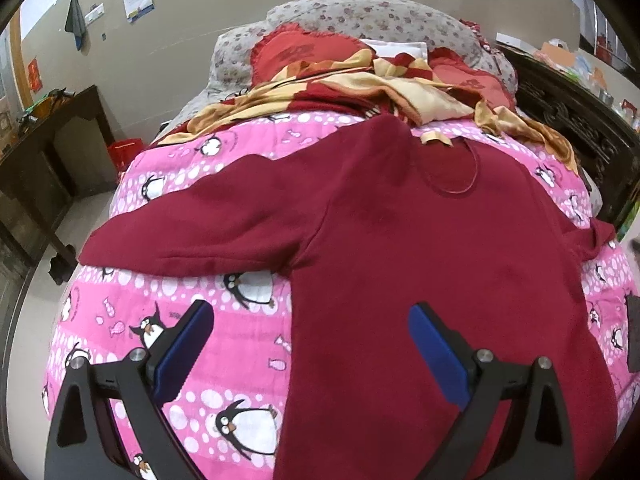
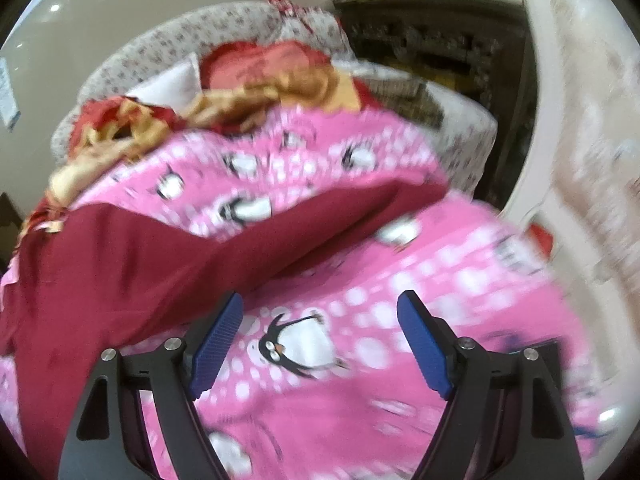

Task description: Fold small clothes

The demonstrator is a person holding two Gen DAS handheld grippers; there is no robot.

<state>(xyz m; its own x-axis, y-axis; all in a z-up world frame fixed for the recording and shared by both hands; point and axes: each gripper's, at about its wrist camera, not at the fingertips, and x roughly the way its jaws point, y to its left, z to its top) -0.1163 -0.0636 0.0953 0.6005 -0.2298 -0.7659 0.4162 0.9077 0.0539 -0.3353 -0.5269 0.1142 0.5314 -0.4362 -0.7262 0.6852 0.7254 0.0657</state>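
A dark red long-sleeved top (image 1: 420,248) lies spread flat on a pink penguin-print quilt (image 1: 224,320), neck away from me, its left sleeve (image 1: 192,232) stretched out to the left. My left gripper (image 1: 310,316) is open and empty, hovering over the top's lower left edge. In the blurred right wrist view the top (image 2: 112,264) lies at the left with its right sleeve (image 2: 340,216) stretched across the quilt (image 2: 440,288). My right gripper (image 2: 320,308) is open and empty above the quilt, below that sleeve.
A crumpled red-and-yellow blanket (image 1: 360,88) and red pillows (image 1: 292,56) lie at the head of the bed. A dark wooden table (image 1: 48,152) stands at the left, a carved dark headboard (image 1: 576,120) at the right. A pale curtain (image 2: 580,120) hangs at the right.
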